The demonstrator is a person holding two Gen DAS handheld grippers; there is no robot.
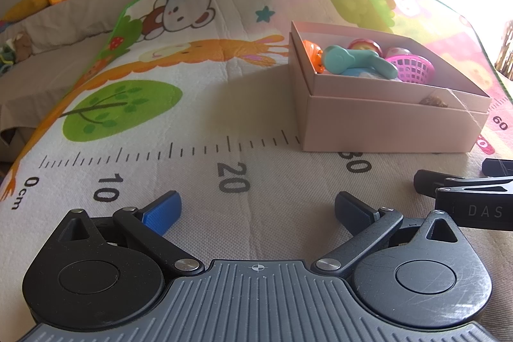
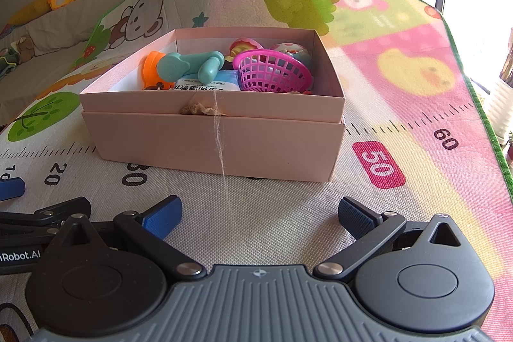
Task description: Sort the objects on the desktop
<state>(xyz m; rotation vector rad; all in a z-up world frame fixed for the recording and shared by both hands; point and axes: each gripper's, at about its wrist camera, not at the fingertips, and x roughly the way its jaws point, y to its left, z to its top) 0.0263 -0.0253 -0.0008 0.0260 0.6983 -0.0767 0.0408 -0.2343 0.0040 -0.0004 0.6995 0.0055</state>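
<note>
So we've got both the left gripper (image 1: 258, 212) and right gripper (image 2: 259, 213) spread wide, empty, near the pink box (image 2: 221, 146); toys inside overlap, so the ones underneath are hard to identify.

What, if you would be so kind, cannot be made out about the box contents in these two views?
- Left wrist view: the near wall of the pink box hides the lower part of the magenta basket and the items beneath the teal toy.
- Right wrist view: the printed packet is partly covered by the teal toy and the box rim; its text is too small to read.
- Both views: the round toys behind the basket are mostly hidden.
</note>
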